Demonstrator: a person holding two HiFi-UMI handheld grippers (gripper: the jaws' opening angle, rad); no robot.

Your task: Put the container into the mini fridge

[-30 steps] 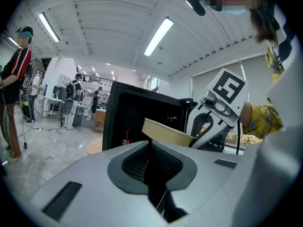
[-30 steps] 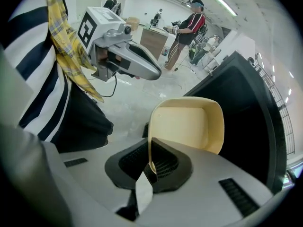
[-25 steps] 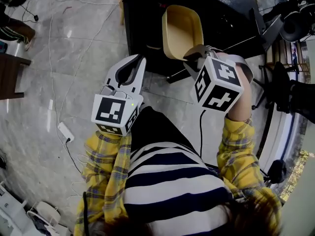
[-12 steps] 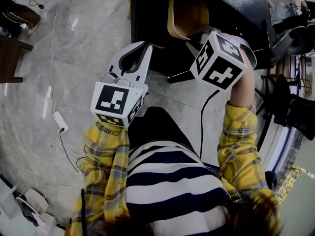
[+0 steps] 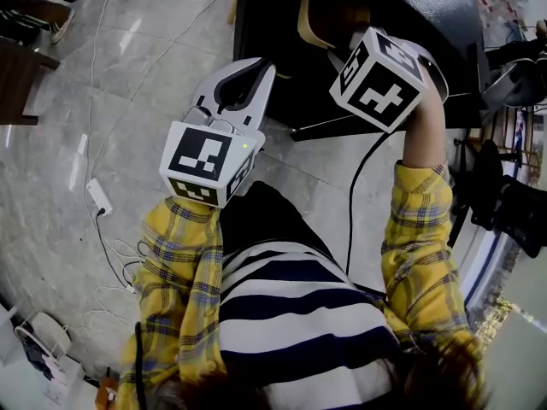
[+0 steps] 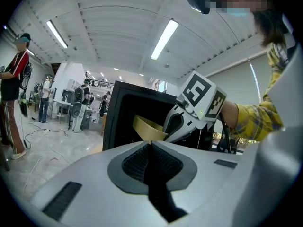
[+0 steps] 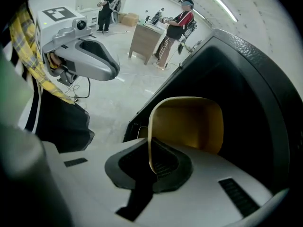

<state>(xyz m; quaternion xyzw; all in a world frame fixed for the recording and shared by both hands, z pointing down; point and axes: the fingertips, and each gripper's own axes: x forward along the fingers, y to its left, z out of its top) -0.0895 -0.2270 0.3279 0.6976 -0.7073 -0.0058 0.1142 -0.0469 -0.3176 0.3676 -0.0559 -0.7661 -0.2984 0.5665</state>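
Right gripper first: jaws pinched tight on the near rim of the container, with the thin tan wall running straight between the pads. The container is tipped on its side, open mouth toward the camera. It sits right at the dark mouth of the fridge, the black cavity framing it above and to the right. In the head view it looks partly past the front edge and carried in the air. The inside is too dark to say whether it touches a shelf.

Left gripper hangs back over the floor, jaws closed together on nothing, pointed at the fridge.

So pickup looks done and the approach nearly so. Left to do: push it deeper, set it down, let go, pull out. I can't pick out a door here, so closing it is an open question.
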